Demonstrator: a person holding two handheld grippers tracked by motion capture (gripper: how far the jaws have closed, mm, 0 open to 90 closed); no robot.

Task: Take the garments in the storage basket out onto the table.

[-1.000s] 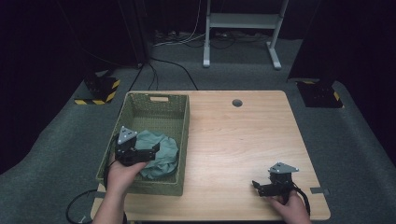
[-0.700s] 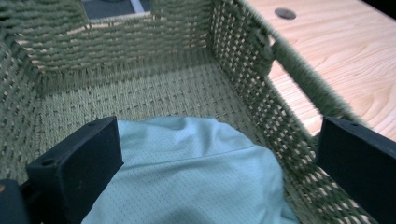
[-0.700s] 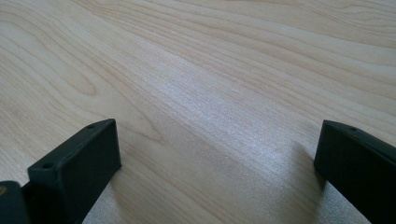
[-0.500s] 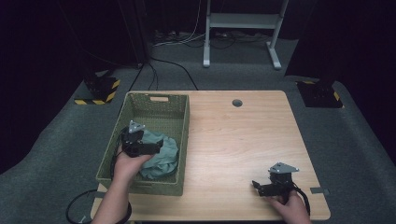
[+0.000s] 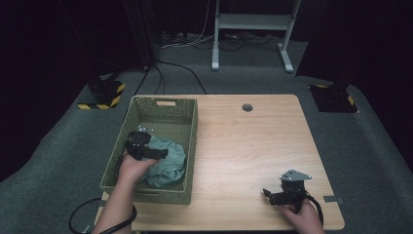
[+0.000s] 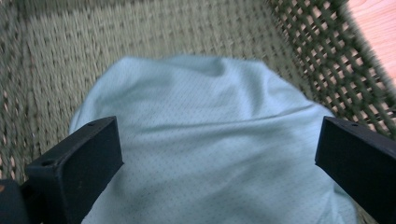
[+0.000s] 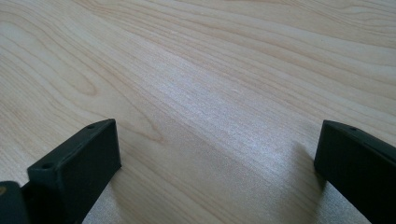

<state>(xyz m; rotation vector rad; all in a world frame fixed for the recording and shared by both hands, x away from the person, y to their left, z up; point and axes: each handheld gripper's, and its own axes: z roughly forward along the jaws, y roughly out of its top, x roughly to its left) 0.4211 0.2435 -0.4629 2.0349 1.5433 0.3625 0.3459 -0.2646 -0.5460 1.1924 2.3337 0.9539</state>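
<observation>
Left gripper hangs inside the green basket, jaws spread wide, the bunched teal cloth lying directly ahead between them. Right gripper, also open, rests well apart on the table.

Beyond the far edge of the table, a white metal stand rests on grey carpet. Loose cables trail beside it. Black bases with yellow-black striped tape sit off the table's far corners.

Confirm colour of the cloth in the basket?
Pale blue-green cloth, finely dotted mesh weave; clearest in the left gripper view.
</observation>
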